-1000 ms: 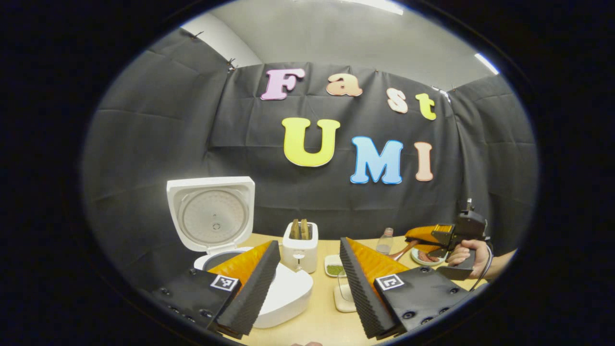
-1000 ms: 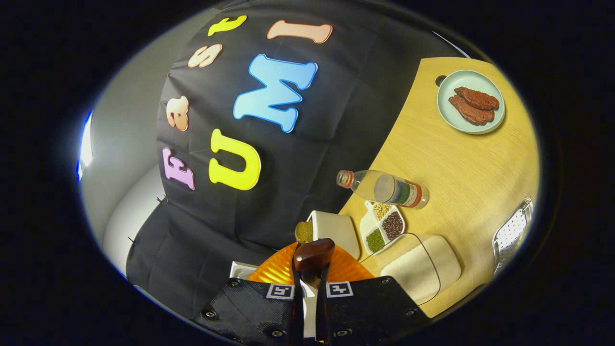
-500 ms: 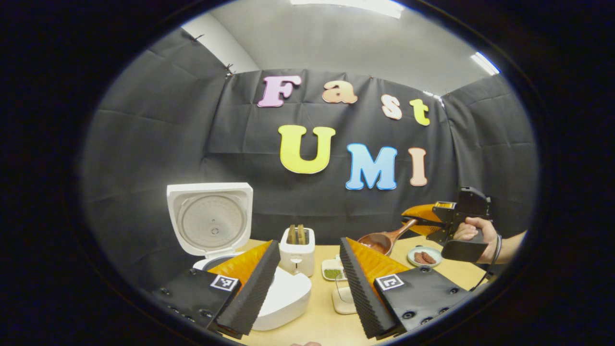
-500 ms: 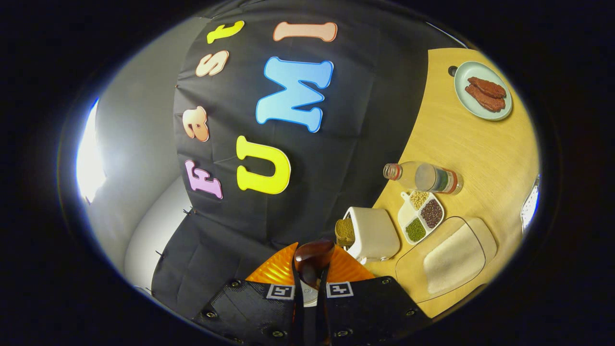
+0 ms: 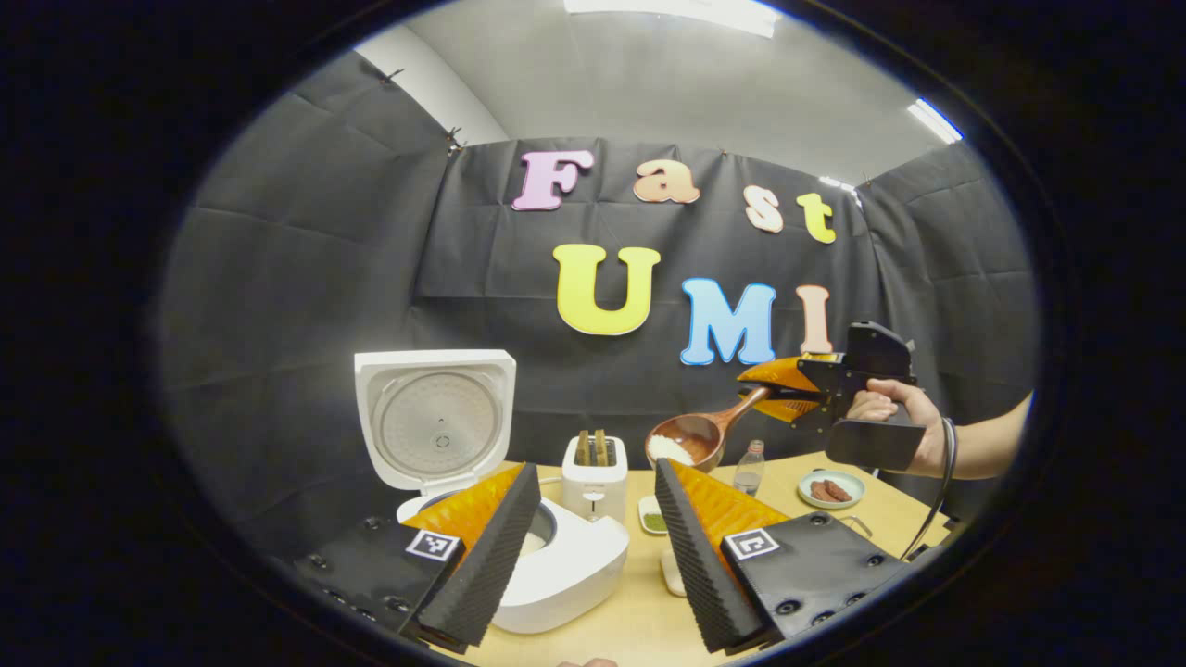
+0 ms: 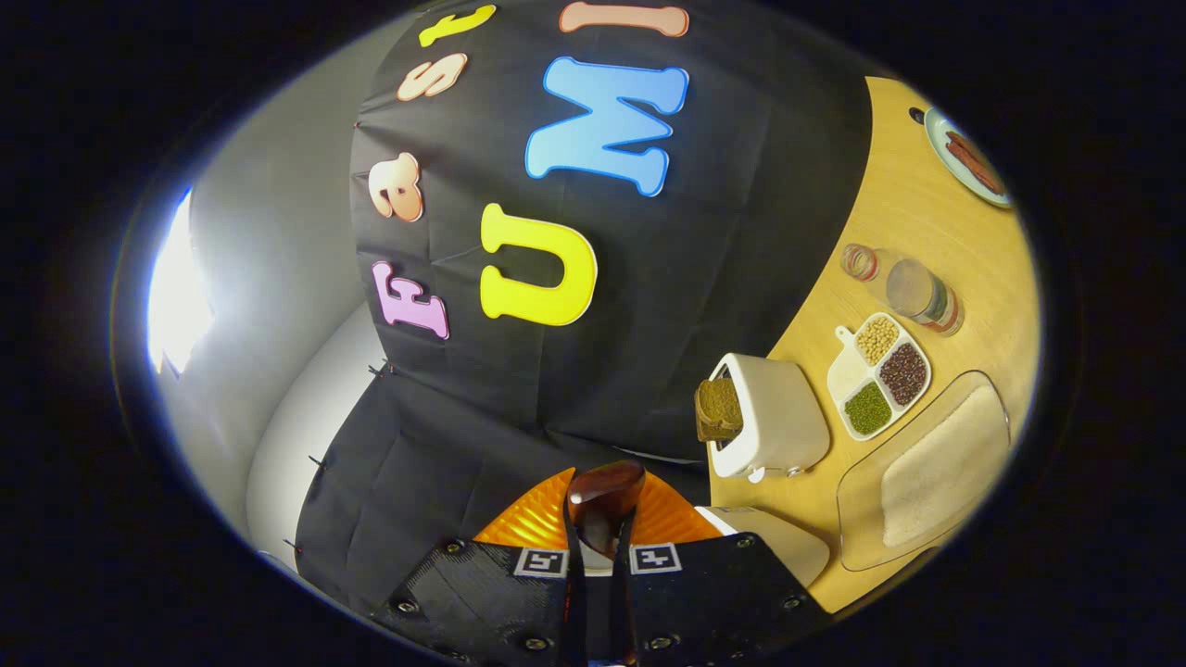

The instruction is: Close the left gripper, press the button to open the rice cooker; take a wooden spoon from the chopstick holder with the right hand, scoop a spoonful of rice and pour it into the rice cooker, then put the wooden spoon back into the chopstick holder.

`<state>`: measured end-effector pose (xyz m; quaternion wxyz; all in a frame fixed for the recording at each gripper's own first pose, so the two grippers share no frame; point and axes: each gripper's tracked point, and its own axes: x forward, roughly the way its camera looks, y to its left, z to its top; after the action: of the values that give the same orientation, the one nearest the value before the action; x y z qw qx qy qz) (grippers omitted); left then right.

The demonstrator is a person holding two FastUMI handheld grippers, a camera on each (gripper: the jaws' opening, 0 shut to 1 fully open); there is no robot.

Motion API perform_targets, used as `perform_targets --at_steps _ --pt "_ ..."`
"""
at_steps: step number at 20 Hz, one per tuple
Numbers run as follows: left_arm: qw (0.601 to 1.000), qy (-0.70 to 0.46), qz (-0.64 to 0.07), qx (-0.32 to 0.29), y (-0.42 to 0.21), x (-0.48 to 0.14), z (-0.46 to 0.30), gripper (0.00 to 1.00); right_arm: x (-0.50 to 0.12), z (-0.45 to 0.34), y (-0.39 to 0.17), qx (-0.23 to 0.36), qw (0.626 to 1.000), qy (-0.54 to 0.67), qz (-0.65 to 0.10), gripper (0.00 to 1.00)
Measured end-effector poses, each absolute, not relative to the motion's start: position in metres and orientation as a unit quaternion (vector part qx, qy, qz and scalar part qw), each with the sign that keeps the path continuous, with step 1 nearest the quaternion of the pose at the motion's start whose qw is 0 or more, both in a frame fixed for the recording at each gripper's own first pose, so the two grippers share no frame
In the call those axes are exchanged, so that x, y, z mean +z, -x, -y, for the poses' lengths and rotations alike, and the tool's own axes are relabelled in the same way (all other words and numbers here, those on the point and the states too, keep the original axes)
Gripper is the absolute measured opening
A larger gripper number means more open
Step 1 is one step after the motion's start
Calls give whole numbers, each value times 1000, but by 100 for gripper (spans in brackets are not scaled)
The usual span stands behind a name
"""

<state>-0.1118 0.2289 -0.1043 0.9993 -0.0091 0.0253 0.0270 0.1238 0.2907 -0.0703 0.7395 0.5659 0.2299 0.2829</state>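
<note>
Above the table (image 5: 639,611), right tongs (image 5: 776,392) clamp the rice-laden wooden spoon (image 5: 690,437); left tongs (image 5: 593,542) gape.

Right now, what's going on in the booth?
A person's right hand-held gripper is shut on a wooden spoon loaded with rice, held in the air above the table near the toaster. The rice cooker sits with its lid up. The left hand-held gripper is open, holding nothing, in front of the cooker. The rice is not yet poured.
</note>
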Motion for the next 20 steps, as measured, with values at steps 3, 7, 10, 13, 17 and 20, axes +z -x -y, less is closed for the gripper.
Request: perform_targets --at_steps 3,7,10,13,17,20 --pt "999 3 -24 31 116 -104 -237 89 -66 -324 -128 307 737 -552 -241 9" --pt "999 4 -29 27 116 -113 -245 89 -70 -375 -136 335 740 -520 -265 10" --pt "999 6 -39 28 113 -129 -254 89 -78 -408 -142 356 750 -484 -279 10" --pt "998 17 -52 35 111 -144 -264 89 -86 -436 -147 373 764 -442 -286 10" --pt "997 10 -56 55 114 -147 -278 89 -106 -473 -152 391 781 -384 -298 10" --pt "996 15 -52 66 116 -145 -285 89 -119 -494 -155 398 791 -351 -305 10"
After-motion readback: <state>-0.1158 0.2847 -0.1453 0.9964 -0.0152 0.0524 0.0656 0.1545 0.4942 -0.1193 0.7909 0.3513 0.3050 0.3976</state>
